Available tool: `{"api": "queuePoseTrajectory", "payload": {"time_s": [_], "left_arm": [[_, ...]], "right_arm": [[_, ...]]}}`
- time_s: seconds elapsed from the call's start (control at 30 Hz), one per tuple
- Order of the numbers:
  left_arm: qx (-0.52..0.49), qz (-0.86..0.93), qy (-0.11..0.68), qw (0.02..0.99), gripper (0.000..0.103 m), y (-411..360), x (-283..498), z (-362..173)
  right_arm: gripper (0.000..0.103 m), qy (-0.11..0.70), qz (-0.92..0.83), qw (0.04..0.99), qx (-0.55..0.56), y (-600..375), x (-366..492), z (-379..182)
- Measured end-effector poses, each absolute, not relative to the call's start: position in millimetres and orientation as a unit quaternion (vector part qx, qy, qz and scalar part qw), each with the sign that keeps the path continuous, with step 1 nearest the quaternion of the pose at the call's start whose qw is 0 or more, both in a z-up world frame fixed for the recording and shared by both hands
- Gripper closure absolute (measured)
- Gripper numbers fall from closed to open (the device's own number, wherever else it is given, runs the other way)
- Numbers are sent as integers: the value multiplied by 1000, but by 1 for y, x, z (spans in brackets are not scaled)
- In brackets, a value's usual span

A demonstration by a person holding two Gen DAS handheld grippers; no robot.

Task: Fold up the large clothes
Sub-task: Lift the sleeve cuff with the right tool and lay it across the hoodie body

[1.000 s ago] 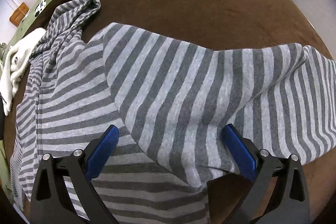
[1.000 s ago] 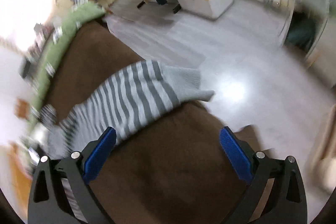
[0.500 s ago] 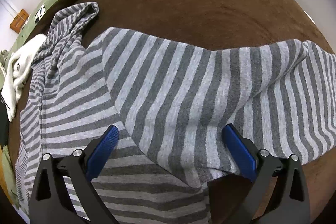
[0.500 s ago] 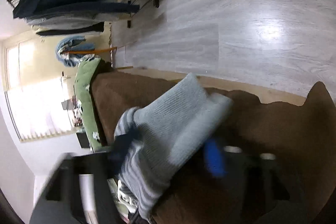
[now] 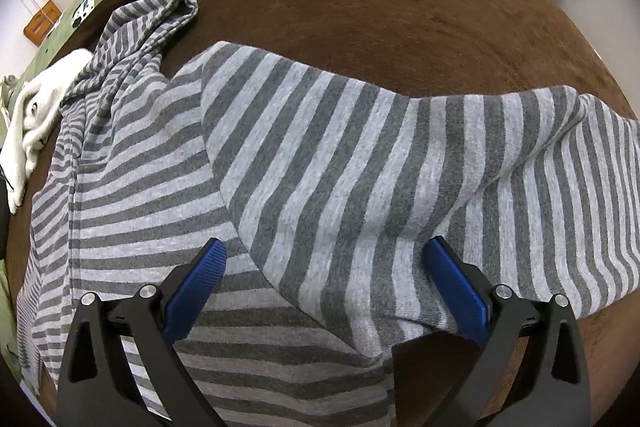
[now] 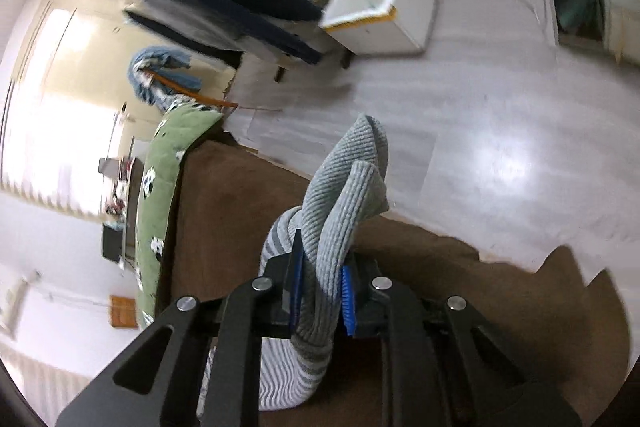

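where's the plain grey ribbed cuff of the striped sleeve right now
In the right wrist view, the plain grey ribbed cuff is bunched between the closing blue pads of the right gripper, lifted above the brown blanket, sticking up centre frame.

My left wrist view looks steeply down, close over the striped garment [image 5: 320, 155] on the brown blanket [image 5: 360, 7]. My right view faces outward past that blanket's [image 6: 240, 207] edge; both share it.

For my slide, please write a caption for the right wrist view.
Right gripper closing on the grey ribbed cuff of a striped sweater above the brown blanket.
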State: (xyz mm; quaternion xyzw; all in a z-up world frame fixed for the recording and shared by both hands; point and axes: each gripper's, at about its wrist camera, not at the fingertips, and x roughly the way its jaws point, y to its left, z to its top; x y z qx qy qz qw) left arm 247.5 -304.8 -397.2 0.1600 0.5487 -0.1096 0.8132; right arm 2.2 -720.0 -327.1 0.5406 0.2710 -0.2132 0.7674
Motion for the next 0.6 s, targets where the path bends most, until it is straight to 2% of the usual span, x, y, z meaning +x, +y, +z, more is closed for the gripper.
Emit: {"api": "queuePoseTrajectory", "payload": {"time_s": [0.33, 0.6], "left_arm": [[199, -114, 527, 818, 6, -317, 239, -383], [180, -137, 492, 840, 6, -277, 215, -331]], "right_arm": [[87, 291, -212, 858, 366, -613, 52, -196], [87, 335, -186, 886, 261, -491, 128, -159]]}}
